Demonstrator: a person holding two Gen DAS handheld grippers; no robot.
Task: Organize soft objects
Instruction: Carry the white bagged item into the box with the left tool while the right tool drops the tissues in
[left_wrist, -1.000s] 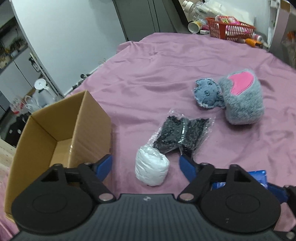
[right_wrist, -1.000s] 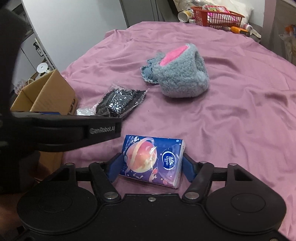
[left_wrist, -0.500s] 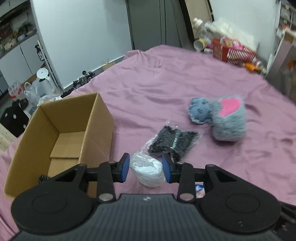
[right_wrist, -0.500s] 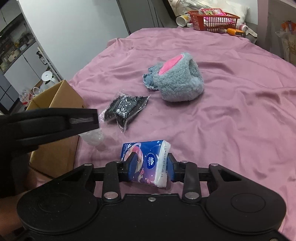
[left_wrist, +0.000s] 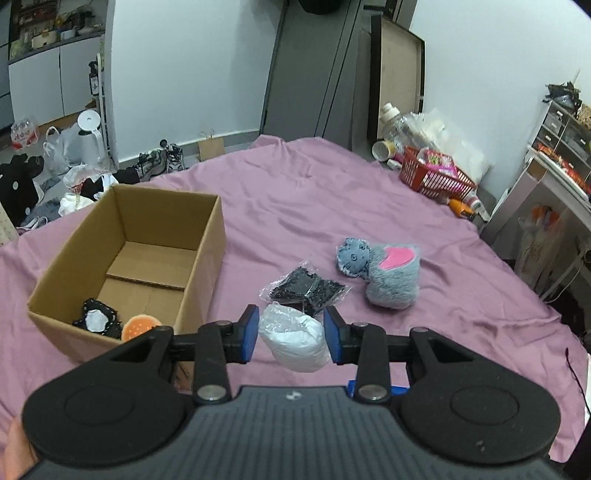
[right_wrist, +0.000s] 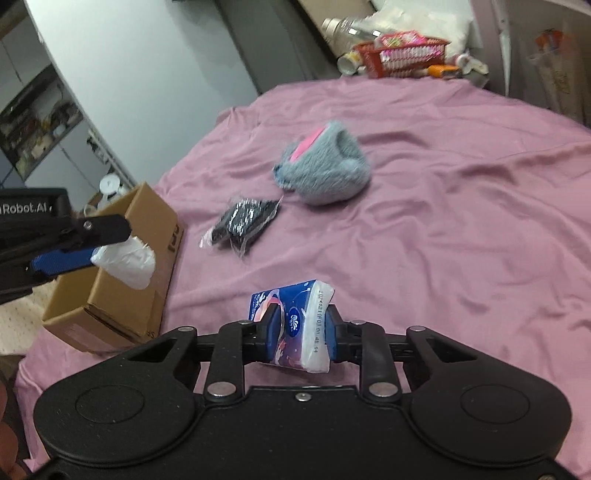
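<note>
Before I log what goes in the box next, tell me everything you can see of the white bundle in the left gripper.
The white bundle is a soft, rounded wad, seemingly white material in clear crinkly plastic. The left gripper is shut on it, a blue pad on each side, and it bulges forward between the fingers. It is lifted off the purple sheet. In the right wrist view it hangs beside the cardboard box, touching nothing but the pads.

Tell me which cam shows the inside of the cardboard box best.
Left wrist. It looks down into the open cardboard box, showing its floor flaps, a black-and-white item and an orange item in the near corner. The right wrist view shows only the box's outer walls, partly behind the left gripper and its white bag.
</note>
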